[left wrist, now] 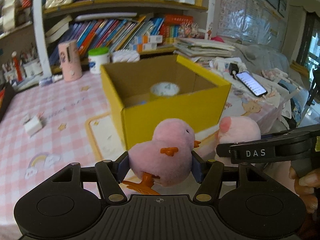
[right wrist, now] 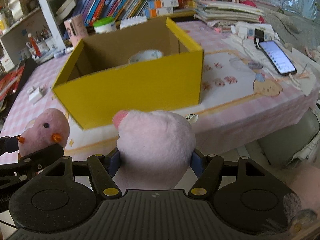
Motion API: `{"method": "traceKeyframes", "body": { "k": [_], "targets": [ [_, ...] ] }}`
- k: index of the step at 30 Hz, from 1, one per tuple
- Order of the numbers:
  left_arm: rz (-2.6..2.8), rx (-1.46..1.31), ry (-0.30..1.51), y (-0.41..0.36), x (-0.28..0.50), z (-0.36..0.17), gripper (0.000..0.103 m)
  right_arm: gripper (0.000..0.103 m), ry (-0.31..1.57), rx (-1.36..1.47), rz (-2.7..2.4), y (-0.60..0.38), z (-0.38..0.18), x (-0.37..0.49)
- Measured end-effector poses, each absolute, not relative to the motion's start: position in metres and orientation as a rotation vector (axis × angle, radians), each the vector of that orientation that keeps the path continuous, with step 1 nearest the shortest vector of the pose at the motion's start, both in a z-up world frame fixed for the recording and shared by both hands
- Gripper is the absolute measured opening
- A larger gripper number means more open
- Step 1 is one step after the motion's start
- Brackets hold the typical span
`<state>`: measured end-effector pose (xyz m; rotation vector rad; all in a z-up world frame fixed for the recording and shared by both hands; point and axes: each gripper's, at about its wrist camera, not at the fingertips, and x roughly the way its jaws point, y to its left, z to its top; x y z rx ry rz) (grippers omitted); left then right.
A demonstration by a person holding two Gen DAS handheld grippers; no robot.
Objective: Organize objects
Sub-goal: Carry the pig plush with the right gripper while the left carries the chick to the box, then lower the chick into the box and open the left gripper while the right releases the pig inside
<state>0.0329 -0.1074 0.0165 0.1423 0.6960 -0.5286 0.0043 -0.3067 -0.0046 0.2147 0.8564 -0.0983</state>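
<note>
My left gripper [left wrist: 160, 167] is shut on a pink plush chick [left wrist: 166, 152] with orange beak and feet, held above the near edge of the table. My right gripper [right wrist: 155, 160] is shut on a pale pink plush toy [right wrist: 158, 140] with a darker pink tip. Both toys hang side by side just in front of an open yellow cardboard box [left wrist: 170, 108], also seen as the yellow box [right wrist: 136, 88] in the right wrist view. Inside the box stands a roll of tape [left wrist: 165, 89]. The chick [right wrist: 45, 132] shows at the left of the right wrist view.
A pink checked cloth [left wrist: 60, 108] covers the table. A white charger [left wrist: 33, 127] lies left of the box. A phone [right wrist: 278, 57] lies at the right. A pink cylinder [left wrist: 70, 60], a green-lidded tub [left wrist: 99, 60] and bookshelves stand behind the box.
</note>
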Motion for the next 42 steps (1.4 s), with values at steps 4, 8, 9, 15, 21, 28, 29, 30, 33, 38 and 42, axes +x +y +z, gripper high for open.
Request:
{"method": "traceKeyframes", "body": {
  "k": [4, 8, 9, 15, 21, 28, 29, 30, 33, 38, 42],
  "targets": [
    [-0.539, 0.139, 0.637, -0.125, 0.043, 0.028, 0.061, 0.066, 0.760, 0.233, -0.063, -0.326, 0.010, 0.015],
    [-0.512, 0.143, 0.576, -0.140, 0.062, 0.040, 0.061, 0.066, 0.645, 0.262, 0.005, -0.344, 0.028, 0.030],
    [-0.503, 0.143, 0.567, -0.143, 0.068, 0.042, 0.061, 0.066, 0.629, 0.260, 0.011, -0.348, 0.033, 0.036],
    [-0.448, 0.152, 0.548, -0.165, 0.097, 0.049, 0.061, 0.065, 0.562, 0.245, 0.062, -0.370, 0.052, 0.064],
    [-0.386, 0.184, 0.609, -0.184, 0.122, 0.033, 0.061, 0.065, 0.511, 0.214, 0.121, -0.377, 0.068, 0.094],
    [-0.353, 0.238, 0.638, -0.203, 0.144, 0.018, 0.061, 0.065, 0.525, 0.134, 0.190, -0.371, 0.061, 0.137],
    [-0.347, 0.247, 0.646, -0.204, 0.148, 0.016, 0.061, 0.065, 0.534, 0.121, 0.197, -0.369, 0.057, 0.143],
    [-0.343, 0.257, 0.657, -0.206, 0.152, 0.013, 0.061, 0.065, 0.547, 0.107, 0.204, -0.368, 0.053, 0.151],
    [-0.330, 0.276, 0.689, -0.210, 0.162, 0.002, 0.061, 0.065, 0.600, 0.063, 0.220, -0.363, 0.040, 0.174],
    [-0.354, 0.210, 0.715, -0.205, 0.172, -0.002, 0.062, 0.065, 0.705, -0.006, 0.239, -0.361, 0.015, 0.207],
    [-0.371, 0.166, 0.728, -0.201, 0.176, -0.005, 0.065, 0.065, 0.744, -0.133, 0.268, -0.349, 0.003, 0.219]
  ]
}}
